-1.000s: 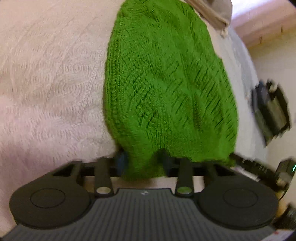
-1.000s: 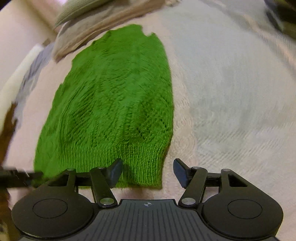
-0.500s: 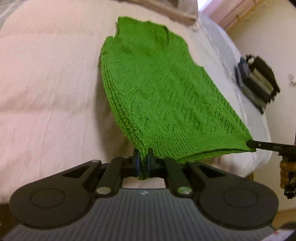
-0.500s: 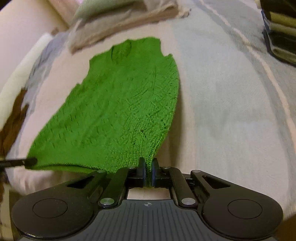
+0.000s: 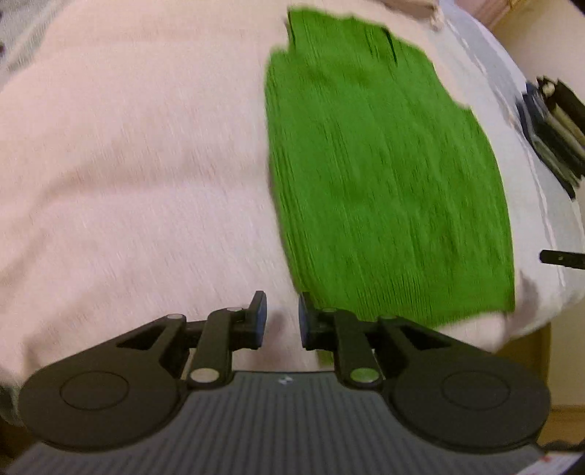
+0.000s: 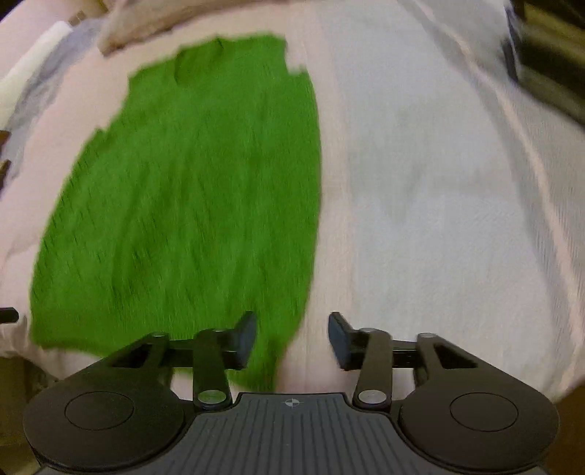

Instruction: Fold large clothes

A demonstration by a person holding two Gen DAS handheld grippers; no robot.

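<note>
A green knitted garment [image 5: 384, 175] lies flat on the pale pink bedcover [image 5: 128, 164], its hem toward me. My left gripper [image 5: 281, 321] stands open at the hem's left corner, nothing between its fingers; the garment edge passes under the right finger. In the right wrist view the same garment [image 6: 190, 204] fills the left half. My right gripper [image 6: 292, 338] is open over the hem's right corner, with a strip of green cloth below the gap. Both views are motion-blurred.
A heap of beige cloth [image 6: 175, 18] lies beyond the garment's far end. Dark stacked items [image 5: 555, 128] sit off the bed's right side. The bed's near edge [image 5: 512, 336] drops off just behind the hem. The other gripper's tip [image 5: 563, 257] pokes in at right.
Half a second ago both grippers were shut on the hem corners, holding it lifted. Now both are open and the garment lies flat on the bed.
</note>
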